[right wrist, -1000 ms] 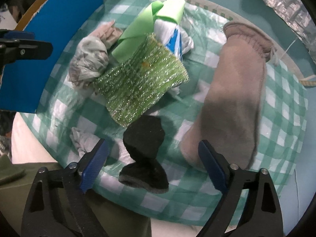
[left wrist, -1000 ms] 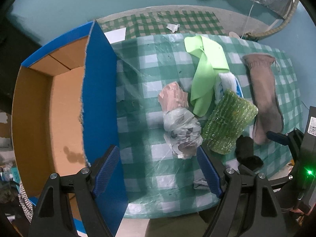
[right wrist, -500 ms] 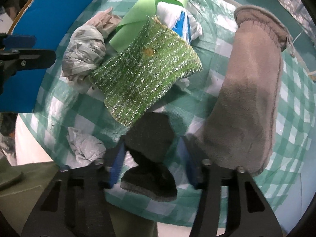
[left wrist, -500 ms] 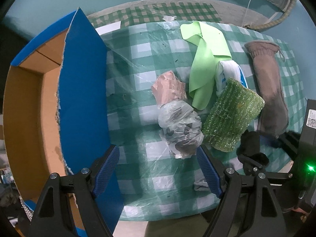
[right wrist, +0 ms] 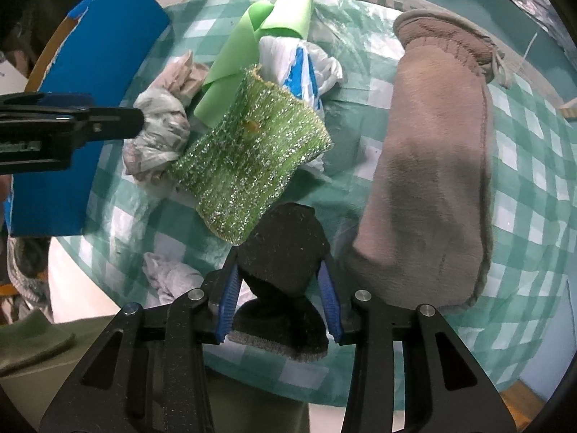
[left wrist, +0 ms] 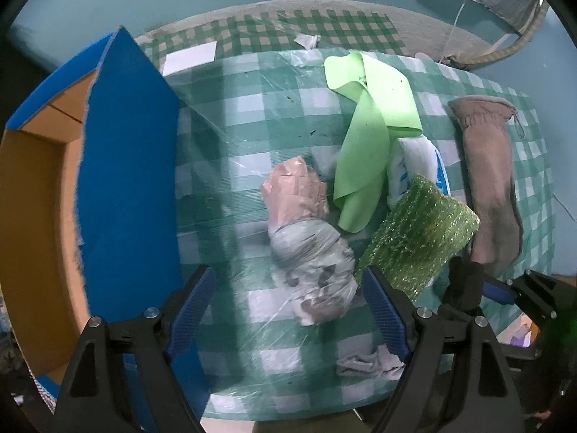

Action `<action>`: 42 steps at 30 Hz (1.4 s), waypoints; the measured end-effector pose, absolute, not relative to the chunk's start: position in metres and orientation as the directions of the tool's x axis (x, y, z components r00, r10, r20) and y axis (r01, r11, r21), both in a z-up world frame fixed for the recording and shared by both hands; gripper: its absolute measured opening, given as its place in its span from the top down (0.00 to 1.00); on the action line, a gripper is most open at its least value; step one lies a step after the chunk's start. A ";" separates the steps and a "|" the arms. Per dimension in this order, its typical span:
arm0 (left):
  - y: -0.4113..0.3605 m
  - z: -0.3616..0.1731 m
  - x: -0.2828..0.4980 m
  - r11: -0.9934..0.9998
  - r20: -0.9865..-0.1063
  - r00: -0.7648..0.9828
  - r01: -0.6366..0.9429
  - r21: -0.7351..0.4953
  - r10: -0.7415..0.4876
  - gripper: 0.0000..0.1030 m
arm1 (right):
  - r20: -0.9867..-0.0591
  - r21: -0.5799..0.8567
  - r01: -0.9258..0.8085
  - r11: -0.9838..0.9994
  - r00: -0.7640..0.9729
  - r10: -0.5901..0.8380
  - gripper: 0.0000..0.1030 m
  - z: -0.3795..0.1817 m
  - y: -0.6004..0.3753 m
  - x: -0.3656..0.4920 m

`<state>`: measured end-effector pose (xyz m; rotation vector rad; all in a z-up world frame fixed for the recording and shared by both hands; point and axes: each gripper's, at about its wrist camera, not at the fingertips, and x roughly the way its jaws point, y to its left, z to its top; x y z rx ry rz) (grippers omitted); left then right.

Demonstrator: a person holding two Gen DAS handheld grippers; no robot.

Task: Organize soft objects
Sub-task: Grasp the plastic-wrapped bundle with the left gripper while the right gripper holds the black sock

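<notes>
The right wrist view shows the right tool [right wrist: 279, 292] squeezing in on a black sock [right wrist: 285, 249]. The sock sits between the two blue pads [right wrist: 228, 297], and both pads touch its sides. The sock lies near the front edge of the tabletop [right wrist: 523, 166], which has a green and white checked cloth under clear plastic.

Just beside the sock is a long brown sock [right wrist: 432, 151], bigger than the black one. On the other side is a sparkly green scrubber [right wrist: 249, 158], and its corner touches the black sock. Behind the scrubber are a light green cloth [right wrist: 259, 47] and a white and blue plastic bag [right wrist: 299, 68]. A crumpled grey bag [right wrist: 158, 140] lies beside the scrubber. A small grey rag [right wrist: 169, 274] sits near the front edge.

In the left wrist view, the left tool [left wrist: 288, 310] is spread wide, with nothing between its pads. It hangs above the grey bag [left wrist: 313, 270]. A pink bag [left wrist: 295, 191] touches the grey one. A blue box [left wrist: 126, 180] with a brown inside stands at the side of the tabletop. The black sock [left wrist: 465, 281] shows here too, down by the right tool.
</notes>
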<state>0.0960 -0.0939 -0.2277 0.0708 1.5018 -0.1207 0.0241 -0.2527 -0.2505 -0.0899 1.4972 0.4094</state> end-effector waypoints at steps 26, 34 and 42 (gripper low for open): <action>-0.089 -0.290 0.132 0.994 -0.993 -0.054 -0.002 -0.108 -0.108 0.54 | -0.972 0.183 -0.270 0.945 0.096 0.216 0.61 -0.202 -0.273 0.022; -0.082 -0.264 0.122 0.995 -0.995 0.001 0.032 -0.098 -0.098 0.55 | -0.969 0.174 -0.282 0.944 0.123 0.215 0.61 -0.187 -0.270 0.027; -0.093 -0.213 0.103 0.992 -0.994 0.078 0.110 -0.065 -0.074 0.55 | -0.968 0.152 -0.301 0.942 0.147 0.203 0.61 -0.167 -0.261 0.036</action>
